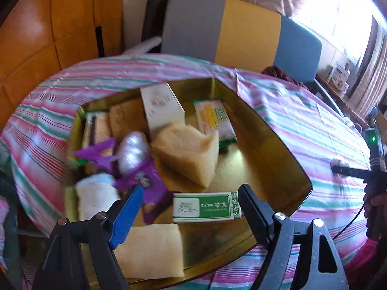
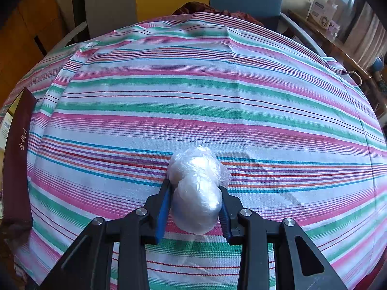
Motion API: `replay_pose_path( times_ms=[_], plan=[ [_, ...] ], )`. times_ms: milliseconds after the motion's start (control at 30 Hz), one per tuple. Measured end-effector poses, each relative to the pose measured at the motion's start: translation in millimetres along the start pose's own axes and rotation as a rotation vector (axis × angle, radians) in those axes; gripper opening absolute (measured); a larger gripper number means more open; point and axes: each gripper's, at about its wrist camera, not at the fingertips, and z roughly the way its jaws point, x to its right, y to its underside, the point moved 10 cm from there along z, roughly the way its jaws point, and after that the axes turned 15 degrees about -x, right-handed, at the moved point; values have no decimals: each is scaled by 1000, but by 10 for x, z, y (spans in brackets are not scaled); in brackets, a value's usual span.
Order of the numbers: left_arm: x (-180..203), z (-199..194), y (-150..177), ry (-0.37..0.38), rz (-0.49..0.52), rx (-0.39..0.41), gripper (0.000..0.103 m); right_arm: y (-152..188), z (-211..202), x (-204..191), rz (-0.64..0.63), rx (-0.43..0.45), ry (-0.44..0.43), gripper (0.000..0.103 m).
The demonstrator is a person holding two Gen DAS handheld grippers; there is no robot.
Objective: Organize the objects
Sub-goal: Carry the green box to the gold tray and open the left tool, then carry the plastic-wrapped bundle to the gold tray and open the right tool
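Nearest the tabletop's (image 2: 241,111) front edge, the right tongs (image 2: 194,205) are clamped on a plastic-wrapped bundle (image 2: 197,188) resting on the striped cloth, well outside the gold tin (image 1: 285,149). Over the tin's near side the left tongs (image 1: 191,207) stand wide apart, holding nothing, above a green-labelled packet (image 1: 206,206). Inside the tin I count three pale sponge blocks (image 1: 188,154), two purple wrappers (image 1: 147,186), one white box (image 1: 162,104), one second wrapped bundle (image 1: 133,149) and one yellow-green sachet (image 1: 214,120); further items are blurred. Judging by this, sorting is only started: most things remain jumbled in the tin.
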Motion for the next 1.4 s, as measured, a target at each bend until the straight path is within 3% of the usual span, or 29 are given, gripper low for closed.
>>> replay_pose_path(
  times_ms=[333, 667, 900, 1133, 1400],
  plan=[
    [-173, -361, -86, -56, -24, 105, 82, -36, 27, -5, -12, 16, 31, 36],
    [-329, -462, -92, -45, -67, 130, 82, -7, -90, -188, -28, 33, 37, 35],
    [-464, -462, -43, -48, -101, 127, 82, 81, -532, -1061, -168, 128, -79, 35],
    [-585, -446, -10, -64, -138, 116, 82, 296, -1019, -2247, -388, 221, -191, 36],
    [-746, -432, 16, -80, -167, 117, 82, 429, -820, -2921, -539, 205, -131, 36]
  ],
)
